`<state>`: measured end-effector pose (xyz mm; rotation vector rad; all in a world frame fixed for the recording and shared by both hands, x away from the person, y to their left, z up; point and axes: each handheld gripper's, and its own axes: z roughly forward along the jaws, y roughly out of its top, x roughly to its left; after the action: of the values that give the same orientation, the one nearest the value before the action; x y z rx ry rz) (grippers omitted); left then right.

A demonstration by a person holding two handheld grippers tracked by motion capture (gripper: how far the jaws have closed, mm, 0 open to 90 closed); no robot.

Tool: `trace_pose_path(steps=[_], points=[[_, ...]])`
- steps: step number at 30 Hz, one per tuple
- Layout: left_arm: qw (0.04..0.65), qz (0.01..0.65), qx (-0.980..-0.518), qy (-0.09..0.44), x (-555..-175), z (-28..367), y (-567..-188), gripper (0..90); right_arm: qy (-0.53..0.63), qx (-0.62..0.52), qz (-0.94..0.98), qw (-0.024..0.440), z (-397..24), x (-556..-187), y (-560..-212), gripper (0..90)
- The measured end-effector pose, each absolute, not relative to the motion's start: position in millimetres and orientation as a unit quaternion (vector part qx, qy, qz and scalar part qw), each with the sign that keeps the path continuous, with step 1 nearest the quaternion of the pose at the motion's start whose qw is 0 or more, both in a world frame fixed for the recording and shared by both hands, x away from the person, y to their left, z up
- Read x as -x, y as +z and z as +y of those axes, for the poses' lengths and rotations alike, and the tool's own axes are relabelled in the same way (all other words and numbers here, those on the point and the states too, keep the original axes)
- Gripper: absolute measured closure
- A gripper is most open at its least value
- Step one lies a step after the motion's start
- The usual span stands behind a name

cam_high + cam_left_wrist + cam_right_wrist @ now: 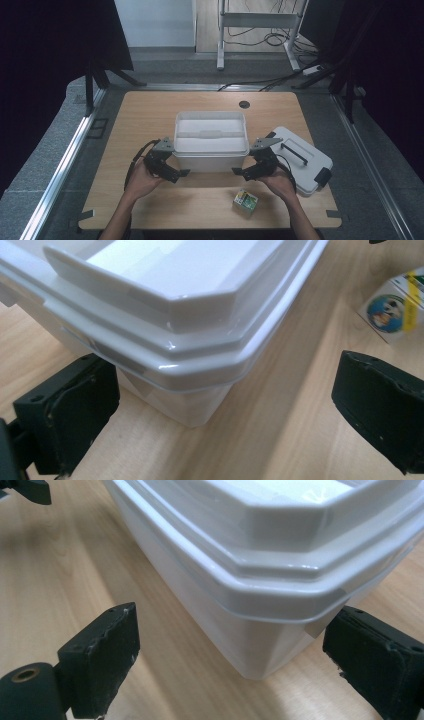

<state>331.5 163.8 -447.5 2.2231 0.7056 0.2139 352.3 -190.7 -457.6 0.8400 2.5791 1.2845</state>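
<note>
White box flanked by left gripper and right gripper, fingers spread.

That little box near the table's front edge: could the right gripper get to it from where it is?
Probably yes. The little box lies apart on bare table, just in front of the right gripper, whose jaws stand open at the tub corner. Nothing lies between them.

A white storage box with a translucent lower wall is seen on a pale wood-grain table. A white lid bears a black handle. A small carton is printed green, yellow and white. Black grippers are shown.
</note>
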Motion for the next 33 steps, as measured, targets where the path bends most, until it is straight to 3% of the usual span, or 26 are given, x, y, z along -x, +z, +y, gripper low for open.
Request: trace_pose_path(steps=[11, 19, 24, 33], points=[[0.381, 0.273, -0.879, 0.089, -299.2, 165.3, -446.2, 0.0, 0.423, -0.281, 0.859, 0.069, -186.1, -311.4, -456.3, 4.6], [0.381, 0.258, -0.883, 0.086, -298.7, 172.5, -442.0, 0.0, 0.409, -0.272, 0.866, 0.090, -187.7, -309.2, -453.9, 6.5], [0.373, 0.259, -0.886, 0.089, -301.2, 189.1, -439.1, 0.0, 0.395, -0.302, 0.859, 0.121, -213.5, -312.0, -462.3, 1.2], [0.369, 0.258, -0.887, 0.098, -305.9, 210.4, -427.3, 0.0, 0.381, -0.327, 0.855, 0.127, -241.8, -311.3, -485.0, 0.0]])
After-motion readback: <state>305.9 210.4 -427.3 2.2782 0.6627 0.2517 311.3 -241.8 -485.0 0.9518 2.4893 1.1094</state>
